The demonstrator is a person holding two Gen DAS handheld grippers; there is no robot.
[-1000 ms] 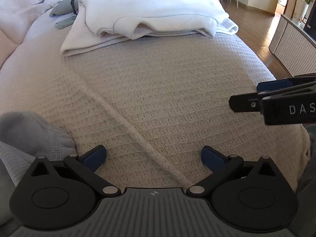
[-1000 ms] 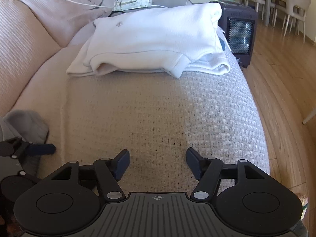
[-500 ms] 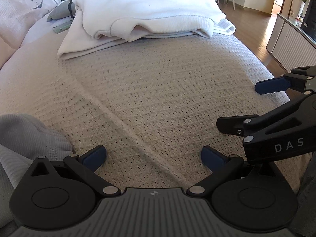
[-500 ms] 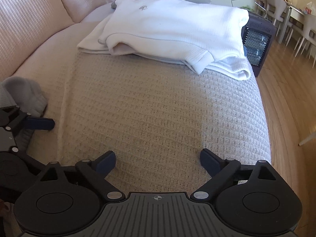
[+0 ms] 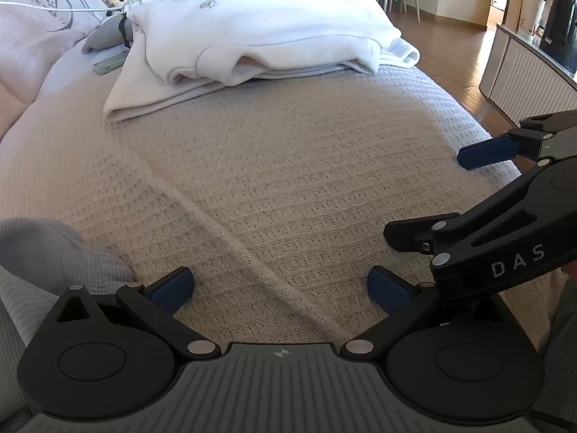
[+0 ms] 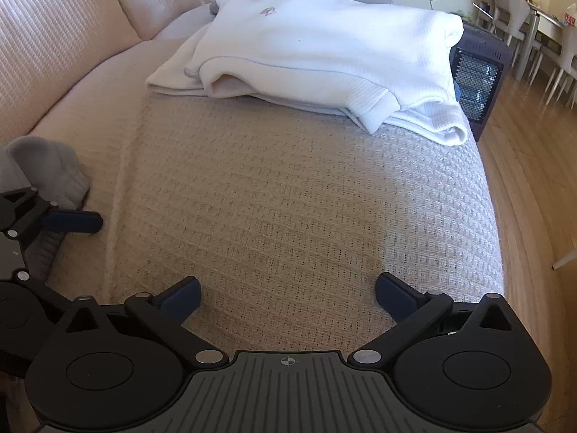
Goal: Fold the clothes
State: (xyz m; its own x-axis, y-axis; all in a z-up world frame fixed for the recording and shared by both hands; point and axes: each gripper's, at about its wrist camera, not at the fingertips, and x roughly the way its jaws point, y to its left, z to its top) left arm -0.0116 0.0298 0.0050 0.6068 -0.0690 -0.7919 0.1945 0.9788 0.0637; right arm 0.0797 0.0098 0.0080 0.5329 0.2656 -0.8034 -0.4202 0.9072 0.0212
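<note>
A folded white sweatshirt [image 5: 267, 32] lies on other folded white cloth at the far end of the sofa's beige woven cover [image 5: 288, 166]; it also shows in the right wrist view [image 6: 324, 47]. A grey garment [image 5: 47, 252] lies at the near left, seen too in the right wrist view [image 6: 47, 166]. My left gripper [image 5: 280, 288] is open and empty, low over the cover. My right gripper [image 6: 287, 294] is open and empty and shows at the right in the left wrist view [image 5: 450, 195]. The left gripper's finger [image 6: 72, 221] shows beside the grey garment.
A cushion [image 5: 39, 32] and a white cable [image 5: 54, 9] lie at the back left. A dark heater [image 6: 476, 79] stands off the sofa's far right end on the wooden floor [image 6: 533, 166]. Dining chairs [image 6: 512, 11] stand beyond. A white cabinet [image 5: 533, 72] stands at the right.
My right gripper has opened wider and moved forward and lower, closer to the left gripper. The left gripper has tilted slightly; it stays open.
</note>
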